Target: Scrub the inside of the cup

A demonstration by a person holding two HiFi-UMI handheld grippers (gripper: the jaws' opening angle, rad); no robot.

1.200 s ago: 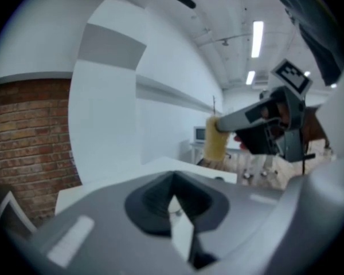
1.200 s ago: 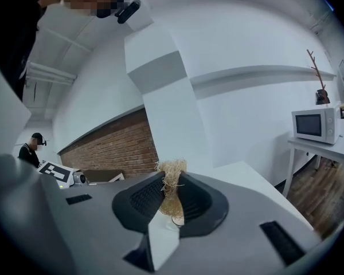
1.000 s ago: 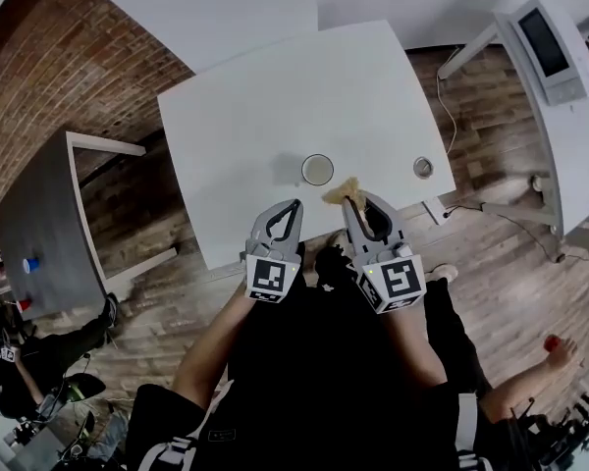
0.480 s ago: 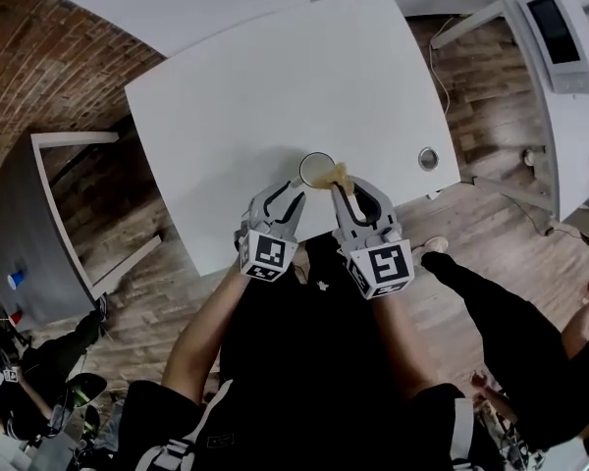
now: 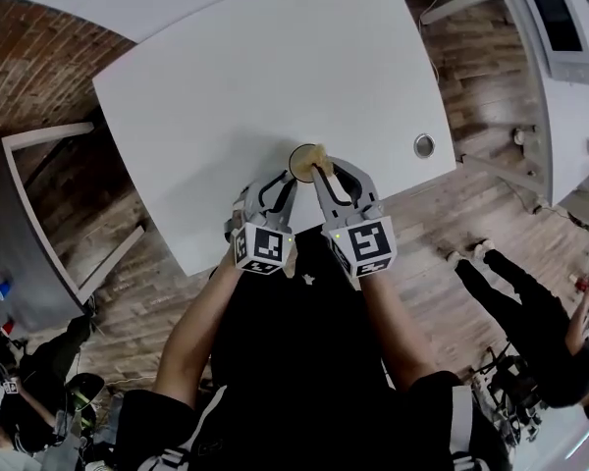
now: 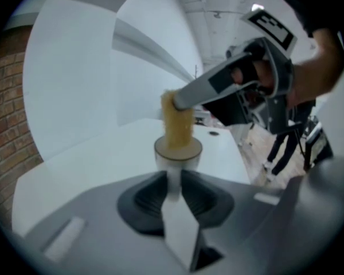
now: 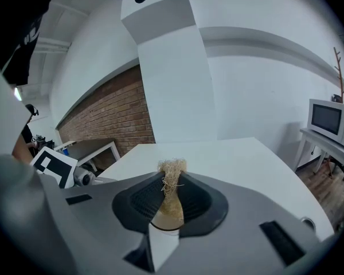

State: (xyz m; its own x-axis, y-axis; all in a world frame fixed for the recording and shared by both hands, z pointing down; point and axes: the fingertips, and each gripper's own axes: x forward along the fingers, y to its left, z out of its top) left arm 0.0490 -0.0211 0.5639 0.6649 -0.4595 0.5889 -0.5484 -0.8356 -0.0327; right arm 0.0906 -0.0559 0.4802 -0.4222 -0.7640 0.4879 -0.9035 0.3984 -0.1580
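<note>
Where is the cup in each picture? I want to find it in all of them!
Head view: the cup is near the middle, by the near edge of the table.
Left gripper view: the cup is just below the middle, straight ahead.
Right gripper view: the cup is low in the middle, mostly hidden under the scrubber.
Shared landmark: the yellow scrubber poking into the cup shows in all three views.

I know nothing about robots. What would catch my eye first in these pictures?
Probably the tuft of straw-coloured scrubber pinched in the right tool, its end at the mouth of a small cup near the front edge of the big white table. Beside it, the left tool is closing its jaws with the cup's lower part between them.
</note>
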